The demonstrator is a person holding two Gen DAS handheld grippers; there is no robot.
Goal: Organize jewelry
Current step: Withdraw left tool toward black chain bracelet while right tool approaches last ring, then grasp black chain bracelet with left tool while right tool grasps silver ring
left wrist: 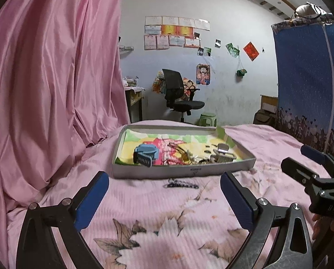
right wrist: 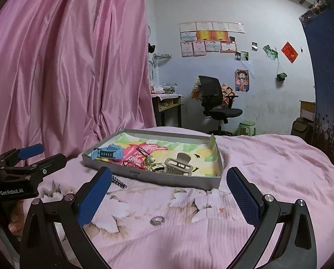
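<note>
A shallow grey box (left wrist: 182, 172) (right wrist: 167, 179), lined with a colourful cloth, lies on the pink floral bedspread. Inside it are a blue hair claw (left wrist: 145, 154) (right wrist: 108, 153), a beige hair claw (left wrist: 223, 155) (right wrist: 178, 167) and a tangle of small gold and black pieces. A black beaded clip (left wrist: 181, 183) (right wrist: 119, 182) lies on the bedspread just before the box. A small clear ring (right wrist: 157, 220) rests nearer, between the right fingers. My left gripper (left wrist: 164, 198) (right wrist: 43, 155) and right gripper (right wrist: 169, 198) (left wrist: 301, 160) hover short of the box, both open and holding nothing.
A pink satin curtain (left wrist: 50, 78) hangs along the left of the bed. A blue fabric wardrobe (left wrist: 308, 85) stands at the right. Beyond the bed's far edge are a black office chair (left wrist: 178, 94), a green stool (left wrist: 208, 118) and a desk (right wrist: 167, 103).
</note>
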